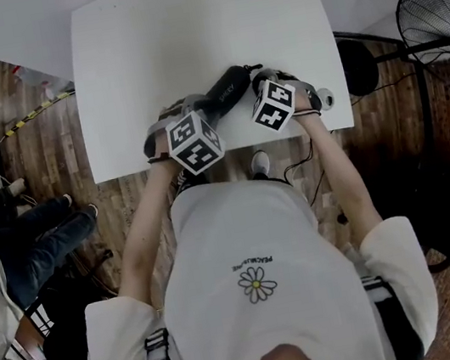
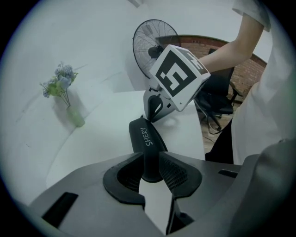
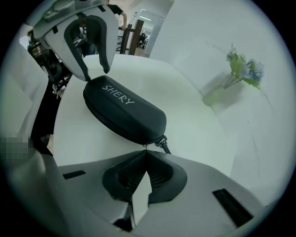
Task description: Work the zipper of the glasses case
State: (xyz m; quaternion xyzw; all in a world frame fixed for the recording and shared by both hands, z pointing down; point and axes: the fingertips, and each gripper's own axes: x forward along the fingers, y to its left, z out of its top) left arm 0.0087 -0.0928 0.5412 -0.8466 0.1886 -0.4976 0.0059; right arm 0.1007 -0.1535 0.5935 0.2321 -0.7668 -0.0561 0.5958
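At the far left of the head view, another person's legs [image 1: 35,230] in dark trousers stretch over the wooden floor [image 1: 40,156]. Next comes the white table [image 1: 142,51], with a small vase of flowers [image 2: 74,115] at its far edge.

Near the table's front edge the left gripper [image 2: 151,167] points steeply down, its marker cube [image 1: 195,141] facing the head camera. Its jaws are clamped on one end of the glasses case [image 1: 226,88]. In the left gripper view both ribbed pads [image 2: 173,172] press on the rounded tip of the black case from either side.

The case lies closed on the table, slanting from the left gripper away toward the right one, with white "SHERY" lettering [image 3: 119,95] on its lid.

At its other end the right gripper [image 3: 146,152] has its jaws fully together, with nothing of any size between them. Their tips meet at a tiny metal ring [image 3: 145,146] on that end of the case; whether the ring is nipped cannot be told. The zipper pull [image 3: 164,146], short and dark, sticks out just beside the tips, outside the jaws.

Further right, off the table, a fan [image 1: 436,8] stands on the floor.
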